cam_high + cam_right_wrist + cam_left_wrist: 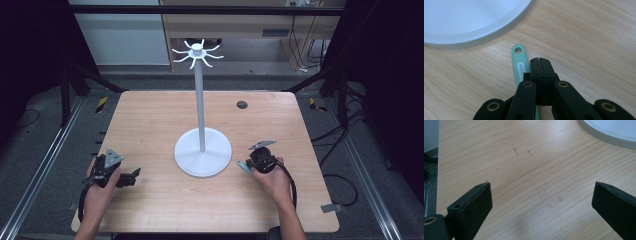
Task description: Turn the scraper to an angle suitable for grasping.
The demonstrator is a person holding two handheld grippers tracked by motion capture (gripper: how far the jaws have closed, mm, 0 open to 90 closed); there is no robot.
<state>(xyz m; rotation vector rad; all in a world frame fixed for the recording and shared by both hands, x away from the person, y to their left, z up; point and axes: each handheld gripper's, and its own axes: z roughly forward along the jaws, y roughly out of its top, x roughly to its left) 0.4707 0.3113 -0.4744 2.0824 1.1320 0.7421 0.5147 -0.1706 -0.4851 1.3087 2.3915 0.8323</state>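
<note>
A white hook stand (200, 105) rises from a round base (202, 151) at the table's middle, with curved hooks at its top. A mint-green handle with a hanging hole (520, 62) lies flat on the wood just short of the base rim (469, 37); in the high view it is a teal sliver (243, 166). My right gripper (540, 60) is shut, jaws pressed together, beside and over this handle; whether it pinches it I cannot tell. My left gripper (541, 192) is open over bare wood, left of the base (614, 132), nothing between its jaws.
The wooden table (150, 115) has a dark round grommet (242, 104) near its far edge. Metal rails and cables run along the floor on both sides. The table's left edge (437, 170) is close to my left gripper (132, 177).
</note>
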